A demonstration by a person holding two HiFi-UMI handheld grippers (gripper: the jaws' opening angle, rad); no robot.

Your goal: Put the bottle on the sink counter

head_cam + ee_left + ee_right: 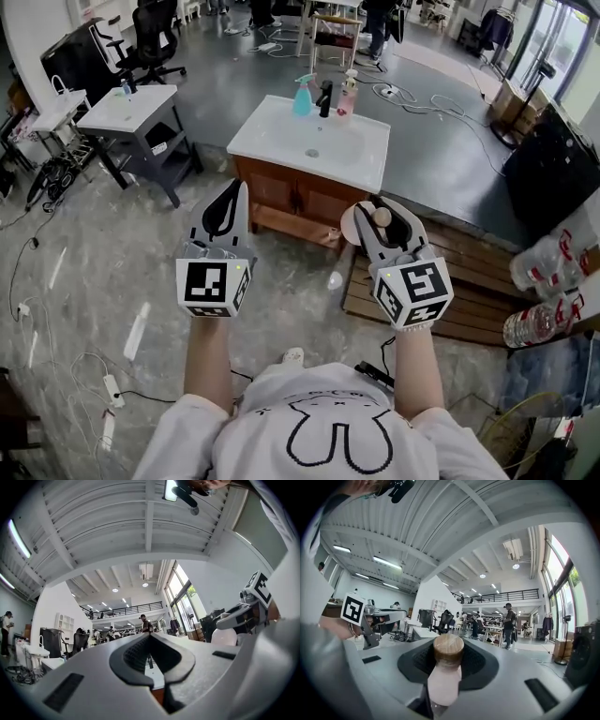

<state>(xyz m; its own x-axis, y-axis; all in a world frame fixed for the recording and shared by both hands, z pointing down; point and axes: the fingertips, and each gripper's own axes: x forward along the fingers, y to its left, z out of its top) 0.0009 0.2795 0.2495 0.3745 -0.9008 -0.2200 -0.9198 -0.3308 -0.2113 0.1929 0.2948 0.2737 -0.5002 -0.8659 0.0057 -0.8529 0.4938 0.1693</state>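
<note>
My right gripper [379, 208] is shut on a pale pink bottle [352, 226] with a wooden cap [382, 217], held in the air in front of the sink cabinet. In the right gripper view the bottle [443, 681] stands between the pads, its cap [448, 649] pointing away from the camera. The white sink counter [352, 150] lies ahead and below, apart from the bottle. My left gripper [235, 188] hovers level with the right one, shut with nothing in it; its tips meet in the left gripper view [150, 637].
On the counter's back edge stand a blue spray bottle [302, 96], a black faucet [325, 97] and a pink bottle [348, 97]. A wooden pallet [469, 281] lies on the floor at right, beside packs of water bottles [544, 272]. A grey desk [127, 108] stands at left, with cables on the floor.
</note>
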